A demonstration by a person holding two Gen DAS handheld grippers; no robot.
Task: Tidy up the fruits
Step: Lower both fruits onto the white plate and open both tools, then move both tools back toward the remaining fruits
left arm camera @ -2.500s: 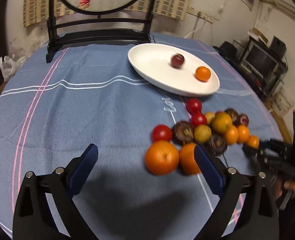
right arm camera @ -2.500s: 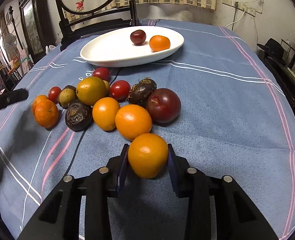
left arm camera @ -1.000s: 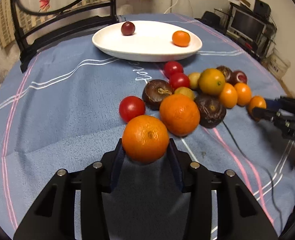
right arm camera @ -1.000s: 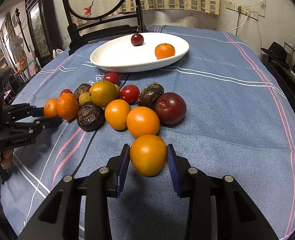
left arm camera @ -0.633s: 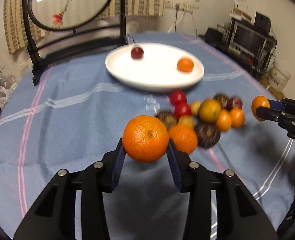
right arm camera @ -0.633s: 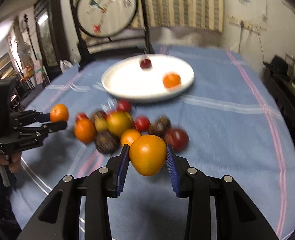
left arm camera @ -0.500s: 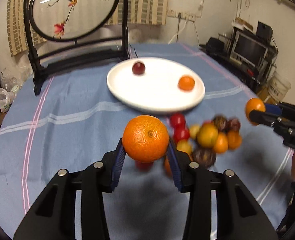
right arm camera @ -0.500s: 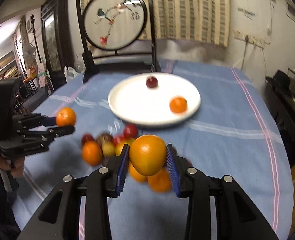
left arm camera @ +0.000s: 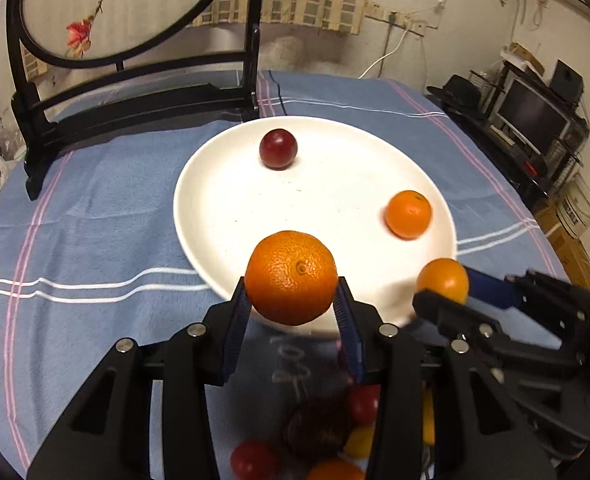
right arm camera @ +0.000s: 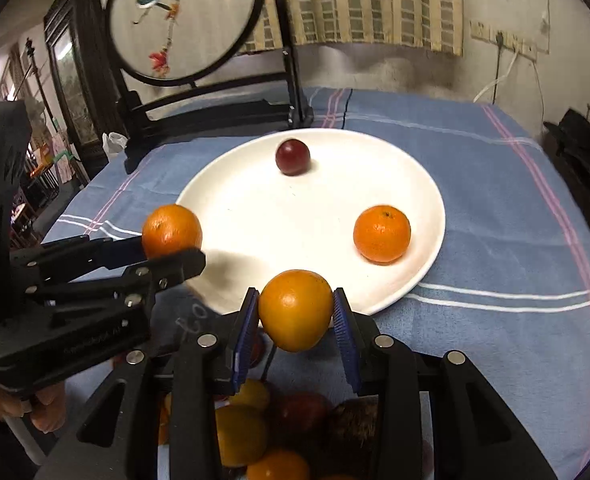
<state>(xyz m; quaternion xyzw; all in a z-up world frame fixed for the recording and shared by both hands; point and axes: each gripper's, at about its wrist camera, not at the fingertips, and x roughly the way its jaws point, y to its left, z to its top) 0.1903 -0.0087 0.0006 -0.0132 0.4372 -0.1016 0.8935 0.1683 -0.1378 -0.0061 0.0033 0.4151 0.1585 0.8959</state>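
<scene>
My left gripper (left arm camera: 291,307) is shut on a large orange (left arm camera: 291,277) and holds it in the air over the near rim of the white plate (left arm camera: 223,208). My right gripper (right arm camera: 295,320) is shut on a yellow-orange fruit (right arm camera: 295,309), also raised at the plate's near rim (right arm camera: 423,264). The plate holds a dark red plum (left arm camera: 277,148) and a small orange (left arm camera: 408,214); they also show in the right wrist view as plum (right arm camera: 292,156) and small orange (right arm camera: 382,233). Each gripper shows in the other's view: the right one (left arm camera: 443,292), the left one (right arm camera: 175,246).
The remaining fruit pile (left arm camera: 327,440) lies on the blue tablecloth (left arm camera: 95,216) below the grippers, partly hidden by them; it also shows in the right wrist view (right arm camera: 279,432). A black wooden screen stand (left arm camera: 135,96) stands behind the plate. Shelves and a monitor (left arm camera: 535,120) are at the right.
Both grippers closed on their fruits, lifted them off the table and moved forward to the plate's near edge. The fruit pile has dropped below the fingers in both views.
</scene>
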